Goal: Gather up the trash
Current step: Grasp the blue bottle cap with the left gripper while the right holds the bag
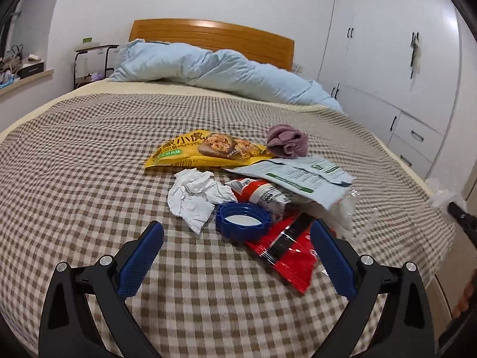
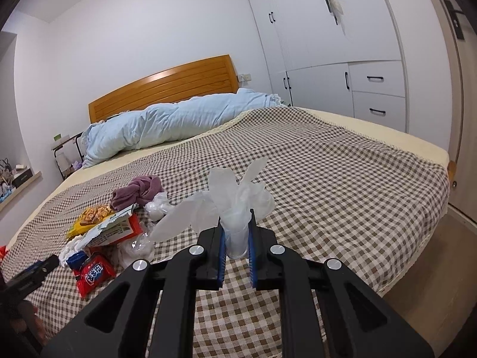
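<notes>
Clamping a bunched clear plastic bag between its blue pads, the right gripper holds it above the checked bedspread. Spread wide and empty, the left gripper hovers just short of a blue lid, with crumpled tissue and a red wrapper close ahead of its fingertips.

I saw a brown-and-cream checked bedspread, a yellow snack bag, a blue cap, a red wrapper, a mauve cloth, and a pale blue duvet at upper centre.
</notes>
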The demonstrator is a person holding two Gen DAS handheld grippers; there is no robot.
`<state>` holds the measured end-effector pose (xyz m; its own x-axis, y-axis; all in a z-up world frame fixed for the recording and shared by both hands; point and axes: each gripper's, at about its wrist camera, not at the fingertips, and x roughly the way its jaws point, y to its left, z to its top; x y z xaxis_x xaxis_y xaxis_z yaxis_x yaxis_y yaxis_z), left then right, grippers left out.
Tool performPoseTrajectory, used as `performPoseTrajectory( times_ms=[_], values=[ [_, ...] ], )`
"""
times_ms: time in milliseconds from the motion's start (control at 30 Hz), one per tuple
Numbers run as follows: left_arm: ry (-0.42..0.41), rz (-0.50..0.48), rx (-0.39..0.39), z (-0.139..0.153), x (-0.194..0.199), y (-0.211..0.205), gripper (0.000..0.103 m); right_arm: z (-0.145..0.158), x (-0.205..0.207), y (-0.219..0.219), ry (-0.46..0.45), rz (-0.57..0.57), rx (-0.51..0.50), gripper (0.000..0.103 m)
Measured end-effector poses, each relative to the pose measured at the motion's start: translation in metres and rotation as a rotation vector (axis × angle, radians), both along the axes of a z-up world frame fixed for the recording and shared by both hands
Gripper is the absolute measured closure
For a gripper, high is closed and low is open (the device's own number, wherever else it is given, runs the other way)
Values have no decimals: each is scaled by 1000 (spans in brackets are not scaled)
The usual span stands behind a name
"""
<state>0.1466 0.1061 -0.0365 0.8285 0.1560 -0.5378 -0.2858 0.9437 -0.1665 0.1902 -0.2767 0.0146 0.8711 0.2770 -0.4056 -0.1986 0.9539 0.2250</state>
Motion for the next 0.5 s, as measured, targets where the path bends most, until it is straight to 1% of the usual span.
performPoseTrajectory(
  times_ms=[100, 133, 167, 233, 267, 367, 400, 500],
  values=[
    [23, 0, 24, -3, 14, -2, 9, 0, 2, -1, 2, -2, 10, 91],
    [31, -2, 27, -3, 19, -2, 15, 0, 2, -1, 2, -3, 12, 91],
    [47, -2, 28, -5, 24, -2, 17, 0, 3, -2, 4, -4, 13, 91],
    [85, 6, 12, -10, 34, 1, 27, 0, 5, -2, 9, -2, 18, 91],
    [98, 17, -3, -14, 38, 4, 30, 0, 6, -1, 9, 0, 17, 91],
    [124, 15, -67, -24, 43, 11, 50, 0, 6, 0, 6, 8, 12, 91],
    [127, 15, -72, -26, 43, 11, 53, 0, 7, 0, 5, 10, 9, 91],
    [111, 20, -75, -24, 39, 10, 53, -1, 8, 0, 6, 12, 4, 91]
  ],
)
